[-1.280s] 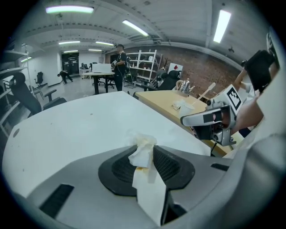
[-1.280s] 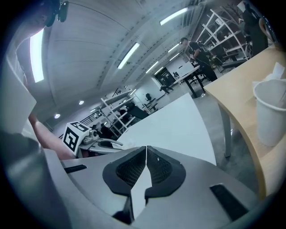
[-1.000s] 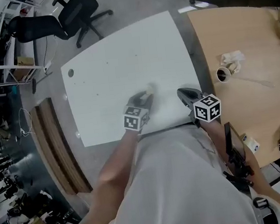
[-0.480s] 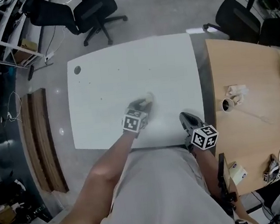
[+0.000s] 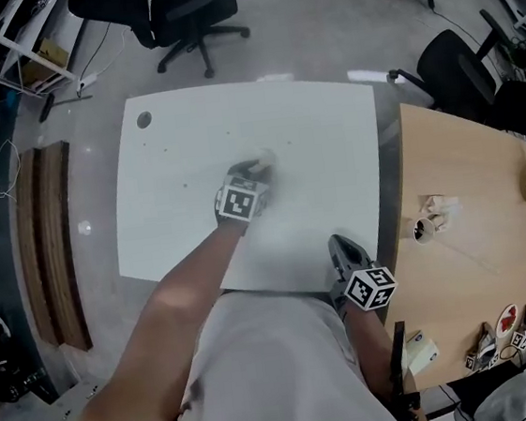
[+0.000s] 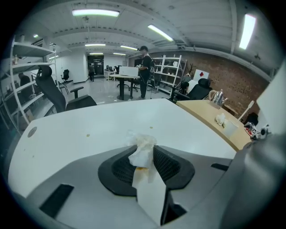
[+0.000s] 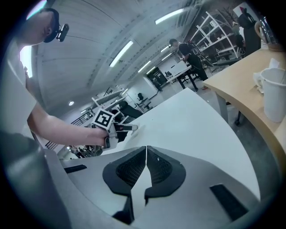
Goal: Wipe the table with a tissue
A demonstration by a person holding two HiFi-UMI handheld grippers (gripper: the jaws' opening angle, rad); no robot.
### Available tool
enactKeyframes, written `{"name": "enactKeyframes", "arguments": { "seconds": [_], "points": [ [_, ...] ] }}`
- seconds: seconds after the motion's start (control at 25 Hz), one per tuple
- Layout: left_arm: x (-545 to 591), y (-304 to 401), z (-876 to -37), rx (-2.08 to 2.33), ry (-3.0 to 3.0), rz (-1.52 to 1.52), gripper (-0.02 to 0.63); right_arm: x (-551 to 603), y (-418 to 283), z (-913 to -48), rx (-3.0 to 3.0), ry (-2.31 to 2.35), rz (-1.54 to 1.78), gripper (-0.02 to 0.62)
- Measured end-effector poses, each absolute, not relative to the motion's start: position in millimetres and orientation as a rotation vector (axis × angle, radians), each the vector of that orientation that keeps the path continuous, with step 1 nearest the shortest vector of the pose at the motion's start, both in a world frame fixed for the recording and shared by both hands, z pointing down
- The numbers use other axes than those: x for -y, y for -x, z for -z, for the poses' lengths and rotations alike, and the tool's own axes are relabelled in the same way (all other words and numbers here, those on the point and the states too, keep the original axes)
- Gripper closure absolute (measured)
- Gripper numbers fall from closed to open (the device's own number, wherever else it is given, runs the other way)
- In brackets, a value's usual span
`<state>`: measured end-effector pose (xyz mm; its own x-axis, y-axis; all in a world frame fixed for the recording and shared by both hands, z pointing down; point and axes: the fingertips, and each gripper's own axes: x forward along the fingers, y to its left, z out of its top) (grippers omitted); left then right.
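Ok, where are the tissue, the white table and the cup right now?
tissue (image 6: 142,146), left gripper view, on its crumpled end.
white table (image 5: 316,133), head view, on the bare top towards the far edge.
cup (image 7: 273,96), right gripper view, on its side wall.

Bright, even ceiling strip lights (image 6: 95,13). Both gripper views fisheye-bulged, corners dark. Head view dimmer, white counter (image 5: 180,148) washed out.

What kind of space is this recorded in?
Probably an open-plan office or lab workspace: a white table and a wooden desk with a rolling office chair nearby, metal shelving racks by a brick wall, and strip lights overhead.
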<state>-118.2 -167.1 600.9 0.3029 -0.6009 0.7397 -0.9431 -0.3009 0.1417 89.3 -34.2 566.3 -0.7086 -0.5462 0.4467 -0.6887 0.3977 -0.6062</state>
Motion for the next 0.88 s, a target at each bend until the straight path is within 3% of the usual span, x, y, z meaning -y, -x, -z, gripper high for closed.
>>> {"name": "enactKeyframes", "arguments": {
  "seconds": [0.88],
  "points": [
    [283.1, 40.2, -622.6, 0.967, -2.201, -1.183, 0.499, 48.6, -94.8, -566.0, 2.434, -1.243, -1.273, 0.578]
  ]
}}
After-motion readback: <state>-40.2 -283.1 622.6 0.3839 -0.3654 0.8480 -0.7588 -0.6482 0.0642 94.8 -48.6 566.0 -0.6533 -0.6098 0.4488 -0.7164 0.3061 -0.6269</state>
